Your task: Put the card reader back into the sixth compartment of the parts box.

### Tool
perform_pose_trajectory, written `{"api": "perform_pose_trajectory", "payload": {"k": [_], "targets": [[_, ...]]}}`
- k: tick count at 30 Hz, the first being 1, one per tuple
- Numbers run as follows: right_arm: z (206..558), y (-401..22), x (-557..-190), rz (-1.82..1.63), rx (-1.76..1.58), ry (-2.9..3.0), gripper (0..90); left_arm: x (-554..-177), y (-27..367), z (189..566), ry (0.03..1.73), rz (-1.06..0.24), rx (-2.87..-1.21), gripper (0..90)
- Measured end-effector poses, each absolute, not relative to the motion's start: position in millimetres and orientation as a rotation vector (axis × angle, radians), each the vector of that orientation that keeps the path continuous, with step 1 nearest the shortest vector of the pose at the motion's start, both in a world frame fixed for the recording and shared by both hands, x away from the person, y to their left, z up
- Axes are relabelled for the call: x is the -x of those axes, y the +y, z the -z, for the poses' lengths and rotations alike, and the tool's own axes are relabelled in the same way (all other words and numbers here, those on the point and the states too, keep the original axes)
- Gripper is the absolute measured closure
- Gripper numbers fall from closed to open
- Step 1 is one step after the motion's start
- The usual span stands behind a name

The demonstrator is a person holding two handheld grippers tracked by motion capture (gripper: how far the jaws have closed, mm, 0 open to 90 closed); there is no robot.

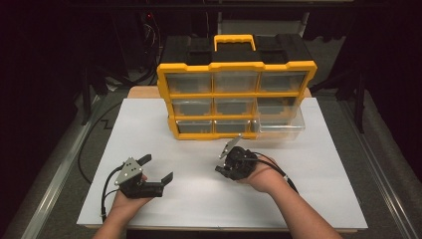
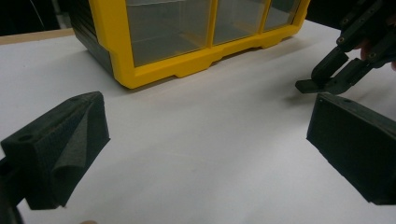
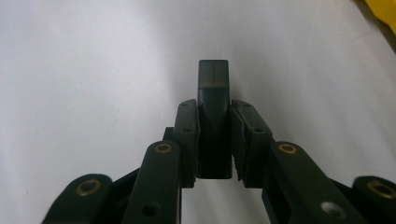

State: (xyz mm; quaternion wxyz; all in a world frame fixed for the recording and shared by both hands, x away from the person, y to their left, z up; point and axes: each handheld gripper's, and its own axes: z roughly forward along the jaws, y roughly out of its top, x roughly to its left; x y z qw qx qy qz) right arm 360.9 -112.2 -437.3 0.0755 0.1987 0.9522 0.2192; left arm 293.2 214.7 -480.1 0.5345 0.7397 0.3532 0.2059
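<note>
Here, right gripper (image 3: 214, 140) clamped on a small dark block (image 3: 214, 93), jaws pressed to its sides, lifted just above the white desk (image 1: 199, 199) before the yellow drawer box (image 1: 236, 99). Left gripper (image 1: 157, 169) nearby, jaws wide apart, holding nothing.

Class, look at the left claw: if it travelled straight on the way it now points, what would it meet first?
Probably the yellow organiser: the open left claw aims over bare white tabletop toward its bottom drawers, though depth is hard to judge.
</note>
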Motion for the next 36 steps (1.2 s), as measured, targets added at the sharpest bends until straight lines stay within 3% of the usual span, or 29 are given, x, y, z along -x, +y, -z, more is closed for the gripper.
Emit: {"api": "perform_pose_trajectory", "payload": {"k": [36], "targets": [[432.1,-182.7,-332.1,-0.598,-0.65,2.859,74.2,-294.4,218.7,481.3,0.875,-0.513,-1.746,0.2]]}}
